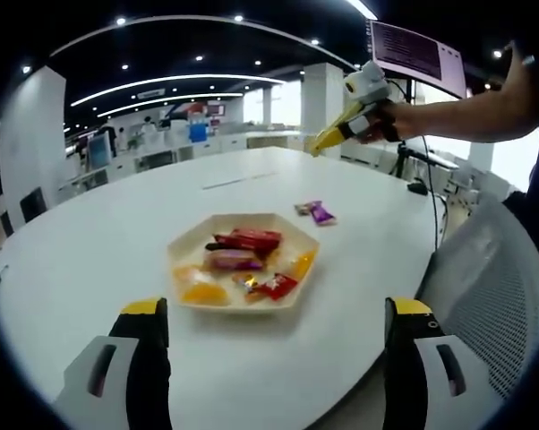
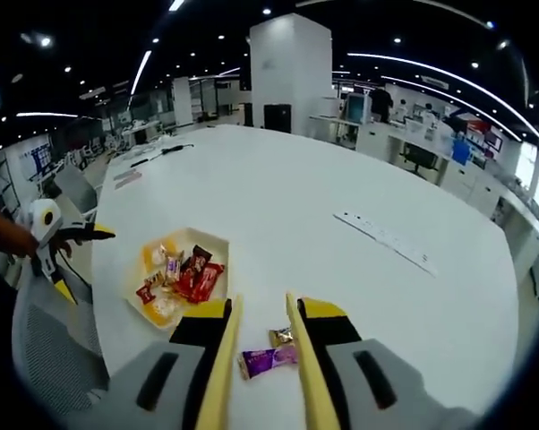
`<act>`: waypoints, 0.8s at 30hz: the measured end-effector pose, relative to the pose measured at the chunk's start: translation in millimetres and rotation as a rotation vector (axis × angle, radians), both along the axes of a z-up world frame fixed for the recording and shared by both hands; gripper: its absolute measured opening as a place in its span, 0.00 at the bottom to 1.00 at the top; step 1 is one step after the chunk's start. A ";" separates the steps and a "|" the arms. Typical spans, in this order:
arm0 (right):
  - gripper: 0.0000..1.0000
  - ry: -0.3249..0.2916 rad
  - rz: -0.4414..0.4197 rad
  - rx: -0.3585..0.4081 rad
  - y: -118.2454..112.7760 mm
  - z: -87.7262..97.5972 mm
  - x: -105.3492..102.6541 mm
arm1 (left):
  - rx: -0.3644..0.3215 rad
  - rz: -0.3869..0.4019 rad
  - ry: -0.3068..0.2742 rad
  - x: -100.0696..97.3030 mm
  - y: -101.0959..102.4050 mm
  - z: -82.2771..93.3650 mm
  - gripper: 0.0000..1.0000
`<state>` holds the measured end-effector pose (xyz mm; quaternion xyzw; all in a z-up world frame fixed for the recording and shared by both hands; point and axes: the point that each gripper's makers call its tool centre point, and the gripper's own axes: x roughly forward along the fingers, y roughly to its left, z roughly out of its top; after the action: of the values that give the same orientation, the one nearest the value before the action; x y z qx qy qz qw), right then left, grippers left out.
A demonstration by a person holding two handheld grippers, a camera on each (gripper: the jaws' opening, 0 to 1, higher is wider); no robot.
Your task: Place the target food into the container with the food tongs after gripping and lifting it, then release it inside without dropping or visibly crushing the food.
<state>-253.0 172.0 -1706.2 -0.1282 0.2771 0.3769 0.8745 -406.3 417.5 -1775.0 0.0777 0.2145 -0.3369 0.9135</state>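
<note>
Purple candy [image 2: 269, 360] beside tray [image 2: 218, 242]

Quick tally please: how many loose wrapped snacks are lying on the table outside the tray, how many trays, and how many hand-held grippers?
Loose wrapped snacks outside the tray: 2, purple wrapped snack and small gold wrapped snack
Tray: 1
Hand-held grippers: 2, left hand-held gripper and right hand-held gripper
Total: 5

Opposing views, shared tray [image 1: 243, 300] midway
</note>
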 end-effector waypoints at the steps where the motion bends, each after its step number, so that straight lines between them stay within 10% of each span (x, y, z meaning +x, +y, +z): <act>1: 0.28 0.001 -0.008 -0.004 -3.4 -0.7 0.2 | 0.000 0.002 -0.002 0.2 0.3 0.2 0.97; 24: 0.29 0.039 -0.092 -0.034 -19.3 -26.4 -1.1 | 0.013 -0.001 -0.005 0.2 0.9 -0.8 0.95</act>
<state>-254.1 152.7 -1732.6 -0.1230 0.3059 0.3339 0.8831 -406.1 418.4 -1775.9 0.0846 0.2144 -0.3357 0.9133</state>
